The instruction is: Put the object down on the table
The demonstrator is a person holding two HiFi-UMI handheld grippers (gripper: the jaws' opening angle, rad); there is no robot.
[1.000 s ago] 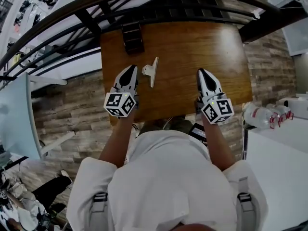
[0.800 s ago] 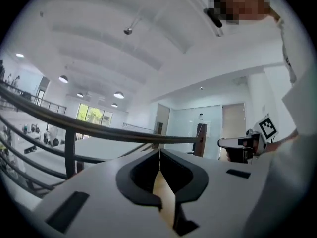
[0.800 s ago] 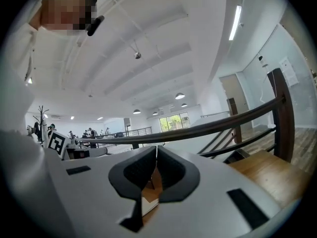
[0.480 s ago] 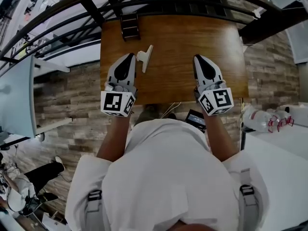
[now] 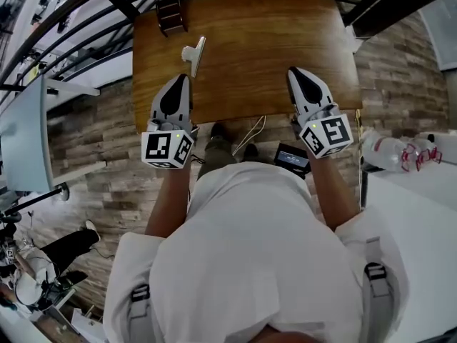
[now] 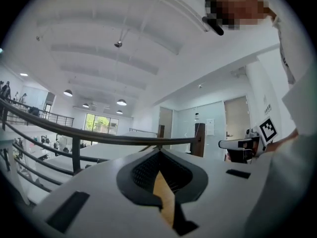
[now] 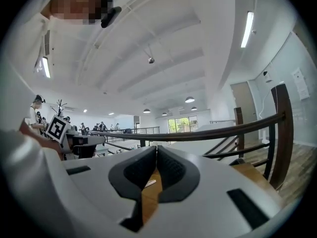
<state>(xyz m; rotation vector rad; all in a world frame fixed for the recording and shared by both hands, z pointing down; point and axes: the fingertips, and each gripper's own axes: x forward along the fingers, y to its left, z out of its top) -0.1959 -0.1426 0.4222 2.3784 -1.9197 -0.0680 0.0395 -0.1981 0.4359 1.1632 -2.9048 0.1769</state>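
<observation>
A pale clip-like object (image 5: 193,54) lies flat on the wooden table (image 5: 271,48), near its left side. My left gripper (image 5: 180,78) hovers just below and left of it, apart from it, jaws shut and empty. My right gripper (image 5: 296,73) sits over the table's near right part, also shut with nothing in it. In the left gripper view the left gripper (image 6: 158,150) shows its tips meeting; the right gripper (image 7: 156,148) shows the same in the right gripper view. A sliver of the pale object (image 7: 148,183) shows between the right jaws, far off on the table.
A dark ribbed block (image 5: 171,14) lies at the table's far left corner. A dark curved railing (image 5: 71,20) runs behind the table. Below the near edge are a black device (image 5: 293,157) and a cable (image 5: 248,136) on the plank floor. Bottles (image 5: 389,156) stand at right.
Both grippers have drawn back toward the table's near edge. The left one has moved away from the pale object, which stays lying on the table.
</observation>
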